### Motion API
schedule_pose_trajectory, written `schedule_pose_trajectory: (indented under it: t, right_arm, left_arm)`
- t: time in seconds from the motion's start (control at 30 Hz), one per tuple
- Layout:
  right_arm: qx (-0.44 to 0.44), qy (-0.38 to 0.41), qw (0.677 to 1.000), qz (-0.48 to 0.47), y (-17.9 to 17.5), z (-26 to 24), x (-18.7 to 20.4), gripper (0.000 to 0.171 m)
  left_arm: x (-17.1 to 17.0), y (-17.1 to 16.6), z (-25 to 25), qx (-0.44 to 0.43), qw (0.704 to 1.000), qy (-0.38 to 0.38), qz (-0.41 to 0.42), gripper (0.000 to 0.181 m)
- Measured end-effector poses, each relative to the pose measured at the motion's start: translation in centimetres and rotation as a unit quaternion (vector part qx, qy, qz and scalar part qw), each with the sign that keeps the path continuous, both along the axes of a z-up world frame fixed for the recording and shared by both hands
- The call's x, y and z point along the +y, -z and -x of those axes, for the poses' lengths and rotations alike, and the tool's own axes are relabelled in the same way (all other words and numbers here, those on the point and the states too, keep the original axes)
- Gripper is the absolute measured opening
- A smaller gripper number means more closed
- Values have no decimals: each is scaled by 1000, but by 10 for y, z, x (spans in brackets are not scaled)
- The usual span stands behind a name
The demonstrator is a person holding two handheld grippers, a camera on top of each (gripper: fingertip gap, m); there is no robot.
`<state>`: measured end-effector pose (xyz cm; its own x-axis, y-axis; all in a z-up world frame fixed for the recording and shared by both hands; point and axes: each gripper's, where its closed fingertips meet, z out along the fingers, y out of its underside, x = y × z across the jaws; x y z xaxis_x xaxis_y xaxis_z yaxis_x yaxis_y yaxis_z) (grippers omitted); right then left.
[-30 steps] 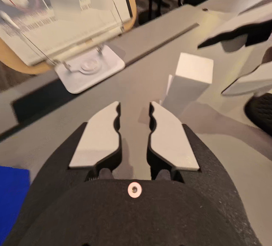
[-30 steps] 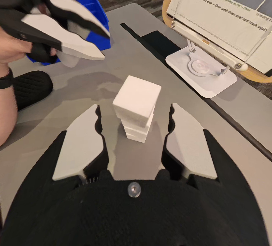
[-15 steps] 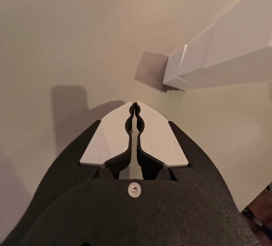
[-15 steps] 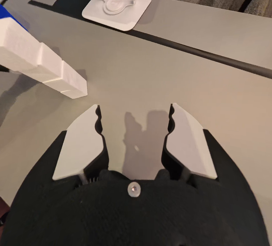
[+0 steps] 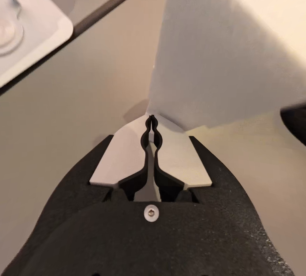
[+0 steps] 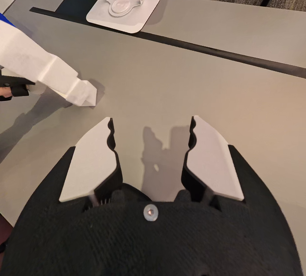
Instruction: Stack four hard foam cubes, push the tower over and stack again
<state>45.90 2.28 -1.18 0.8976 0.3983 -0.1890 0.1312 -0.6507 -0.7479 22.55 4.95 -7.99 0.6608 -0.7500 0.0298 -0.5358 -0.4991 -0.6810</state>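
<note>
Spanning both views: a grey desk (image 6: pixel 182 86) crossed by a dark groove, carpet showing beyond its far edge, a white stand base (image 6: pixel 123 9) sitting at the back under a wooden-edged board

Leaning hard now, the tower of white foam cubes (image 6: pixel 54 77), base corner touching the desk left of centre in the right wrist view, steps between cubes showing, top end running out of frame past a sliver of blue at the edge. Standing upright and square a second ago; tipping half a second ago; now tilting further and looking twisted at the bottom cube. Filling the upper right of the left wrist view as a blurred white slab (image 5: pixel 215 53)

Pressing at the tower's foot, the left gripper (image 5: pixel 152 116), jaws brought fully together with tips touching, having been apart a second ago; tips sitting right at the lowest cube, contact looking likely but blurred. Seen from the other side only as a dark edge beside the tower

Hanging back over bare desk, the right gripper (image 6: pixel 151 119), jaws wide apart and holding nothing, well clear of the cubes, casting a shadow below

Judging from this: first stack done, push-over under way, cubes about to scatter; restacking yet to come
</note>
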Motion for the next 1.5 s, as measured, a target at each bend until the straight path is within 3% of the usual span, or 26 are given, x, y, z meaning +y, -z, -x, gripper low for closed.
schedule_pose_trajectory:
  t: [0.13, 0.33, 0.53, 0.63, 0.77, 0.87, 0.97, 1.13, 1.37, 1.5]
  right_arm:
    - [2, 0, 1000, 2, 2, -2, 1, 89]
    - [14, 17, 1000, -10, 4, -30, -6, 89]
    - [-34, -67, 997, 10, 46, -57, -39, 92]
    - [-30, -54, 997, 43, 62, -76, -60, 92]
    - [-29, -27, 997, 63, 57, -88, -89, 85]
    - [-82, 15, 994, 70, 68, -90, -116, 78]
    - [-123, 110, 985, 58, 73, -99, -134, 78]
    - [-85, 267, 954, 102, 84, -116, -156, 86]
    - [-75, 276, 938, 194, 123, -107, -167, 94]
    - [-66, 277, 935, 211, 132, -104, -163, 86]
  left_arm:
    - [-4, 4, -33, 15, 998, 28, -51, 0]
    - [-2, -16, -32, -62, 996, 37, -55, 1]
    - [2, -17, -27, -133, 985, 94, -48, 48]
    - [-1, -11, -38, -187, 974, 122, -22, 60]
    - [-10, -13, -54, -240, 960, 147, 5, 72]
    - [-3, 1, -55, -173, 977, 125, -31, 76]
    - [4, 9, -58, -121, 986, 99, -64, 79]
    - [8, 22, -62, -44, 992, 67, -94, 89]
    - [7, 34, -67, 0, 994, 53, -95, 91]
    - [9, 41, -68, 8, 994, 47, -97, 89]
